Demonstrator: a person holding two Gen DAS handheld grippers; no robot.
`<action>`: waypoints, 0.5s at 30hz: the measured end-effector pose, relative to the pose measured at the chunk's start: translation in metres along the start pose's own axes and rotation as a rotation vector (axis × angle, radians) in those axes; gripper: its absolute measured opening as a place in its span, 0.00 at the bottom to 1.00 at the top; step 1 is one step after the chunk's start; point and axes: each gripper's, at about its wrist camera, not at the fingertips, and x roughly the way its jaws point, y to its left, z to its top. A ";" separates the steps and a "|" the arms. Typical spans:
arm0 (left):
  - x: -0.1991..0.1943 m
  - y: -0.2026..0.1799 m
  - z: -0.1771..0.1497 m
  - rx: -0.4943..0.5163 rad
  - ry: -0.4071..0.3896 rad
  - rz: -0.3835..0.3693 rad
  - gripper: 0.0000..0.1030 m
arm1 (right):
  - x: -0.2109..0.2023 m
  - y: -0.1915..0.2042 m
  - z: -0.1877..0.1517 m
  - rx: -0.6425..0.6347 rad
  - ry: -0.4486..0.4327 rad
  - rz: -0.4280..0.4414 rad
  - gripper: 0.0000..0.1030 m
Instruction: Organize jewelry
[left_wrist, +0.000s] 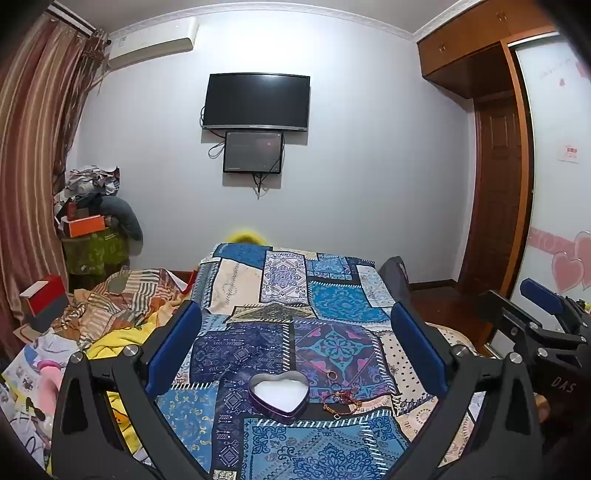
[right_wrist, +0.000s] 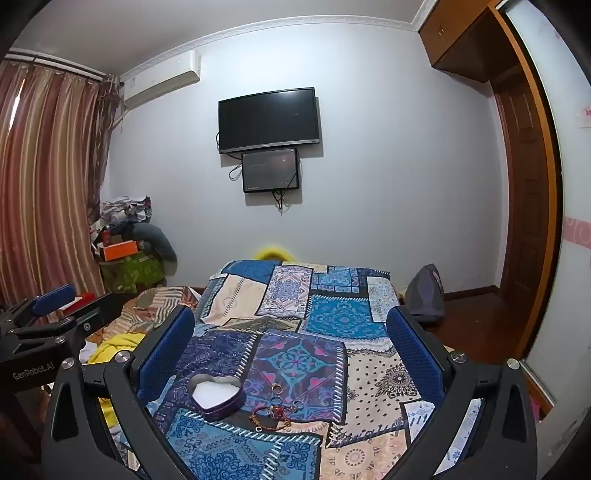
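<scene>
right wrist view: open heart-shaped purple tin (right_wrist: 218, 395) near on patchwork bedspread (right_wrist: 373, 373); tangled gold and red bracelets (right_wrist: 275, 411) just right, light, slippery, best pinched mid-chain. right gripper (right_wrist: 291, 365) and left gripper (left_wrist: 295, 354) both spread wide, empty.

Even, cool indoor light fills both views, with the white wall (left_wrist: 351, 166) around the television (left_wrist: 256, 101) brightest. The television casts a soft shadow to its right. Fisheye bending curves the ceiling line above it, dark vignetting rounds the corners, and detail softens toward the edges.
</scene>
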 end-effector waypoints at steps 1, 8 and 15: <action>0.000 0.000 0.000 -0.002 0.001 -0.004 1.00 | 0.000 0.000 0.000 0.000 0.001 0.000 1.00; -0.005 -0.003 0.000 -0.003 0.000 -0.007 1.00 | -0.003 0.005 0.002 -0.001 -0.002 0.004 1.00; 0.006 0.004 -0.004 -0.013 0.016 0.011 1.00 | 0.001 0.003 -0.001 0.002 -0.007 0.018 1.00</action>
